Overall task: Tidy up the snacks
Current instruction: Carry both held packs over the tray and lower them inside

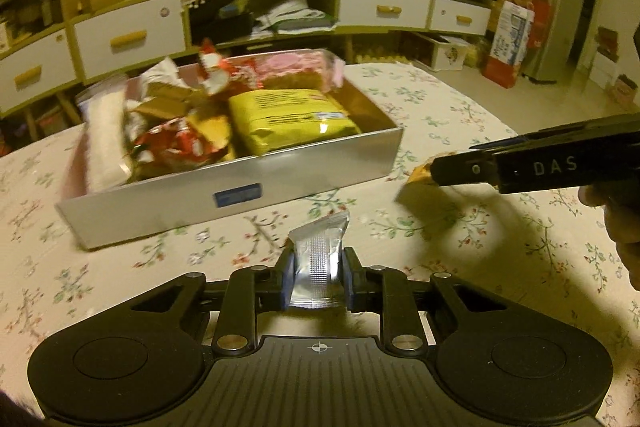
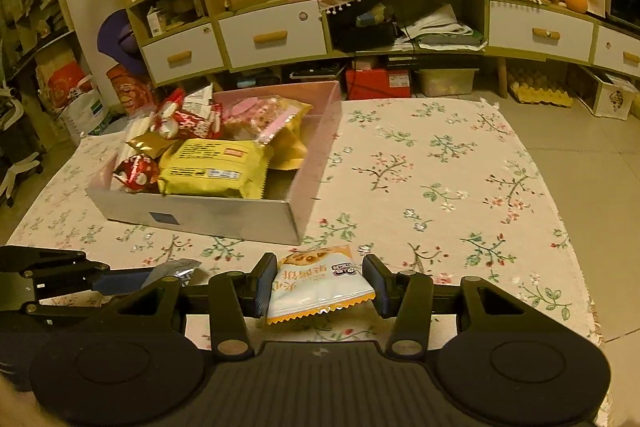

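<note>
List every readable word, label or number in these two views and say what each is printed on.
"DAS": on the right gripper arm.
Chinese characters on the orange-and-white snack packet: upside down, not readable.
Print on the yellow bag: blurred.
Blue label on the box front wall: blurred.
Silver packet in the left gripper: no text visible.

Snack box [image 2: 192, 217] sits left of centre on the floral tablecloth [image 2: 440, 167], packed with packets on its left and far sides; a strip of bare box floor [image 2: 286, 187] shows along its right wall. Cloth right of the box lies open to the far edge. Near the box's front wall, left gripper [image 1: 318, 277] and right gripper [image 2: 320, 285] crowd the near strip, close beside each other.
</note>
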A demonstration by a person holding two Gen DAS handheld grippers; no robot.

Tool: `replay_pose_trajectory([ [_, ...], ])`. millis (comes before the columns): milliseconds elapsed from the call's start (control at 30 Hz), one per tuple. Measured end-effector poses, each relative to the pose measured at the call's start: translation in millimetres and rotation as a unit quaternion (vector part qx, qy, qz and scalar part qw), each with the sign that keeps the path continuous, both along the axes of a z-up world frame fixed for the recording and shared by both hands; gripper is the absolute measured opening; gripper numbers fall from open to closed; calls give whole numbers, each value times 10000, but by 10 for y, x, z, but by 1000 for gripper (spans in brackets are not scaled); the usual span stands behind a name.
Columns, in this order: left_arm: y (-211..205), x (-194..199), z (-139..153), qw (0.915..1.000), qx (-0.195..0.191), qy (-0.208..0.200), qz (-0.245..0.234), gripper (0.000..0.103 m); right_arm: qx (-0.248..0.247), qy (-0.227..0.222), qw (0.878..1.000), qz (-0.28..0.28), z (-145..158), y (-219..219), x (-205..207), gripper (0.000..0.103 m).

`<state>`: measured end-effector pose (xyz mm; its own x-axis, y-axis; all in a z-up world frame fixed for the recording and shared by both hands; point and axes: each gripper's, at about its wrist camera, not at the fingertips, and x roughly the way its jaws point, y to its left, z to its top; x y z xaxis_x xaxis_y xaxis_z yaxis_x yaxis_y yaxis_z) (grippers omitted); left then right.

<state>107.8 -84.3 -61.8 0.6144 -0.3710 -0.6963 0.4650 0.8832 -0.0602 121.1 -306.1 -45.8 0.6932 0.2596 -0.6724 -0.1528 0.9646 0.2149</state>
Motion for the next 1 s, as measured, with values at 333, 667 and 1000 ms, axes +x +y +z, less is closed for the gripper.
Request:
replay_pose_trajectory([
  [333, 234, -35, 130, 9994, -106, 15, 332, 21, 5, -112, 9999, 90, 120, 164, -42, 16],
  [667, 387, 6, 336, 9984, -134, -155, 524, 21, 9, -215, 9997, 138, 219, 315, -29, 16],
  [1000, 496, 205, 524, 9968, -199, -290, 714, 21, 48, -308, 9993, 226, 327, 440, 113, 16],
])
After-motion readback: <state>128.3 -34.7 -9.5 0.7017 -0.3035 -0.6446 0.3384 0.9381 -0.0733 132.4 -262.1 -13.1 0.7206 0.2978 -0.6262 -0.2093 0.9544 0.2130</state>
